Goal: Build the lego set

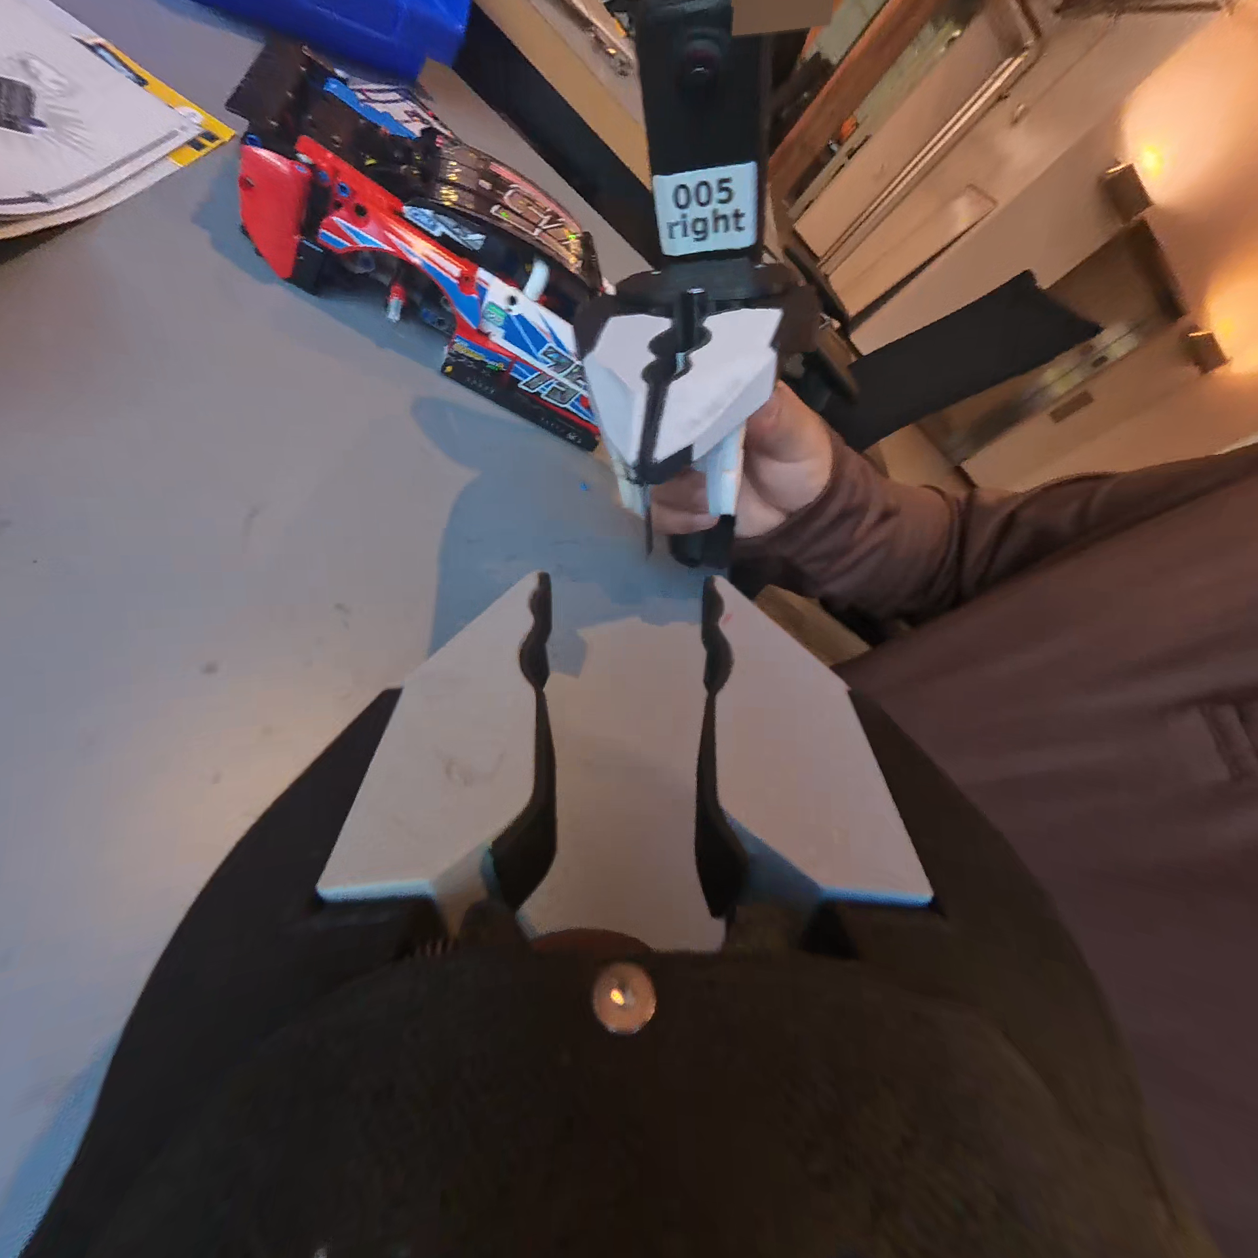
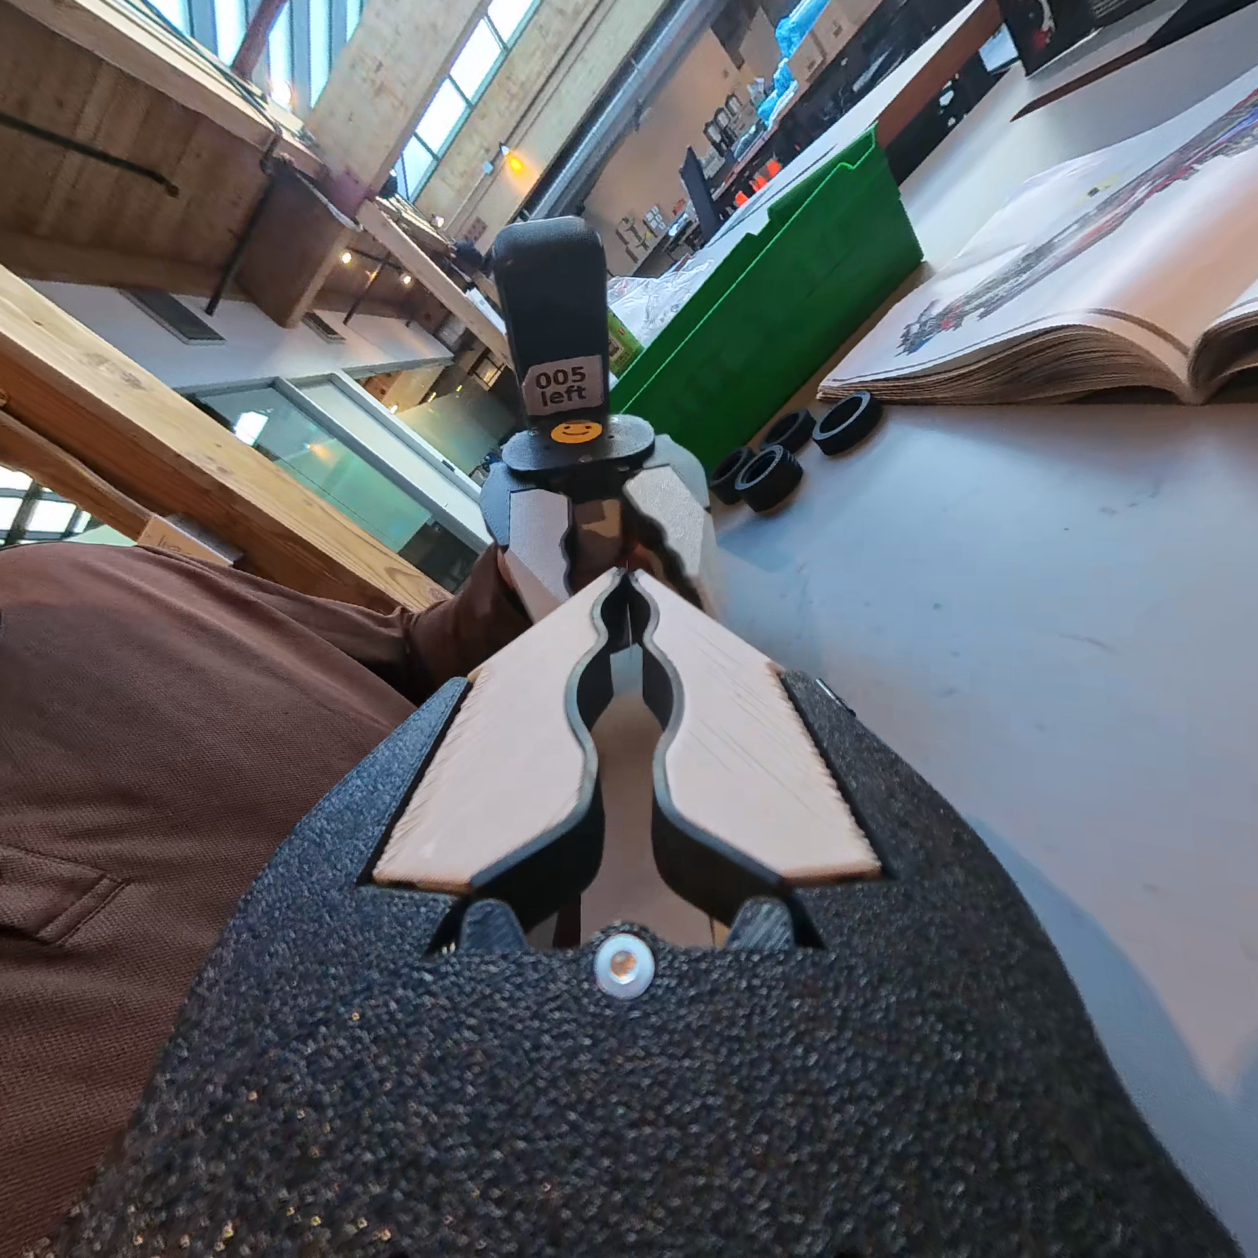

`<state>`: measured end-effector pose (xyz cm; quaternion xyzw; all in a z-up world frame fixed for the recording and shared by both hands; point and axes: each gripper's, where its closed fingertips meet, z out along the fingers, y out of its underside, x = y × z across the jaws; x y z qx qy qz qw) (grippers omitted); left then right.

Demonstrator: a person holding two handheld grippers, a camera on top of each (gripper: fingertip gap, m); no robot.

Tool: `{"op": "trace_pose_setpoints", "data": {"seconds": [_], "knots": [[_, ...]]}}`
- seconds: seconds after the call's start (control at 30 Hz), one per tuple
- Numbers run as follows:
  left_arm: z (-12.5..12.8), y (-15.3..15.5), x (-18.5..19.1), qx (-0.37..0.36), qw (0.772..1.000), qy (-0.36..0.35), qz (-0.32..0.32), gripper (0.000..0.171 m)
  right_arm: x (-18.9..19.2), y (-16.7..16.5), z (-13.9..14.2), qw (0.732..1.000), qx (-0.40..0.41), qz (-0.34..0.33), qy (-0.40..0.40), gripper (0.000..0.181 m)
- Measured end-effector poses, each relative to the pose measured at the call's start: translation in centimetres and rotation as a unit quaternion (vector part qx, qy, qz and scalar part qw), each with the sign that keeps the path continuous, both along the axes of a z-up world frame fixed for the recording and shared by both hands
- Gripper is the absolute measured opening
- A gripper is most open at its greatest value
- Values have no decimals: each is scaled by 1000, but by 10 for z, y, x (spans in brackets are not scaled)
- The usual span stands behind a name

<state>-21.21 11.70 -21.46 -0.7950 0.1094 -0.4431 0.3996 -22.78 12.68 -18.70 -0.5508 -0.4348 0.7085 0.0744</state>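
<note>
Grey tabletop (image 2: pixel 1021 613), heavy timber beams (image 2: pixel 170 436) overhead, tall windows (image 2: pixel 470 61) — warm wall lamps (image 1: pixel 1150 160) glowing

Red, white and blue lego car (image 1: pixel 415 272) sits half-built on the grey counter (image 1: pixel 204 544); four black tyres (image 2: pixel 789 456) lie loose beside the open manual (image 2: pixel 1062 299).

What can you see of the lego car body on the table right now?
The lego car lies on the grey table, seen in the left wrist view only. It looks like glossy plastic: red, white and blue printed panels along the near side, a red end panel, a black frame and dark curved top behind. No wheels show on it. Neither hand-held gripper touches it; the right hand-held gripper in front hides one end.
</note>
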Motion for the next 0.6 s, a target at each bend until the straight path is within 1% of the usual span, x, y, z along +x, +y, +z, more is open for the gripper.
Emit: {"op": "trace_pose_setpoints", "data": {"seconds": [0.1, 0.13, 0.2, 0.23, 0.3, 0.37, 0.43, 0.53, 0.6], "knots": [[4, 1, 8, 7, 1000, -9, -9, 33, -1, -1, 1, 1000, 0, 3, 5, 0], [5, 2, 10, 12, 1000, -10, -10, 25, -1, -2, 2, 1000, 1, 4, 7, 0], [7, 5, 9, 19, 1000, -14, 1, 15, -1, -3, 1, 1000, 4, 5, 7, 0], [10, 6, 9, 24, 999, -21, 4, 1, -1, -3, 0, 1000, 8, 5, 6, 0], [11, 7, 8, 26, 999, -28, 11, 0, 0, -2, 0, 1000, 17, 2, 6, 0], [10, 6, 8, 27, 999, -20, 12, 0, 0, 0, -2, 999, 35, 1, 1, 0], [8, 7, 7, 32, 999, -3, 17, 0, 0, 1, -5, 998, 67, -3, -6, 1], [5, 8, 5, 31, 999, 16, 20, 0, 2, 0, -7, 993, 114, -1, -11, 9], [5, 7, 5, 34, 999, 19, 18, 0, 3, 0, -5, 990, 140, -2, -11, 9]]}}
